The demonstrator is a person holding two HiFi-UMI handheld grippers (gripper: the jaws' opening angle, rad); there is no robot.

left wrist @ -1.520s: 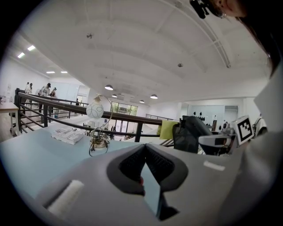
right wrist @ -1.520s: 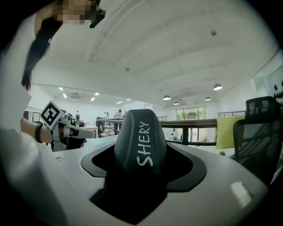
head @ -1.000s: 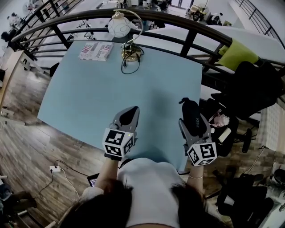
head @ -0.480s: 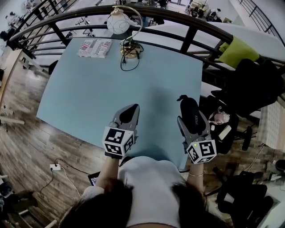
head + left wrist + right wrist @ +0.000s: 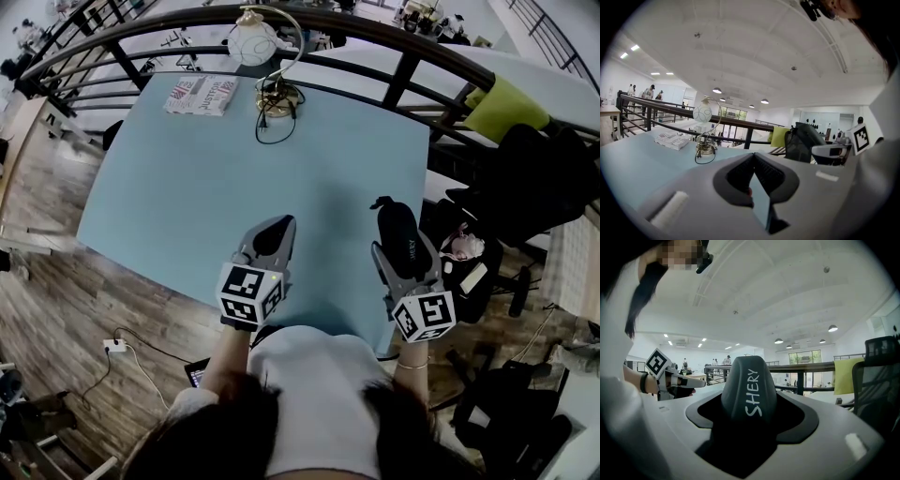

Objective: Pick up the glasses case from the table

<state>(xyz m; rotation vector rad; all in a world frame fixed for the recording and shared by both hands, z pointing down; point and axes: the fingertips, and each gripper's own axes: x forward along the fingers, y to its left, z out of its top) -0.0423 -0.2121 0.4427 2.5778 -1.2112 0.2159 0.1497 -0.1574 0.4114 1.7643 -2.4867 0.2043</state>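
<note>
pinching the dark glasses case across its middle in the right gripper, over the table's right edge, seemingly lifted clear. holding the left gripper pressed together, empty. judging the case light, rigid, smooth, possibly slippery; gripping mid-body looking safest.

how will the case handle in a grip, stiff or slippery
Probably stiff: the case shows no dent between the jaws. Its smooth, rounded shell could slip or twist. Likely light: it juts past the jaws without drooping.

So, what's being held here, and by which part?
The right hand-held gripper clamps the glasses case by its near end; the left hand-held gripper holds nothing.
</note>
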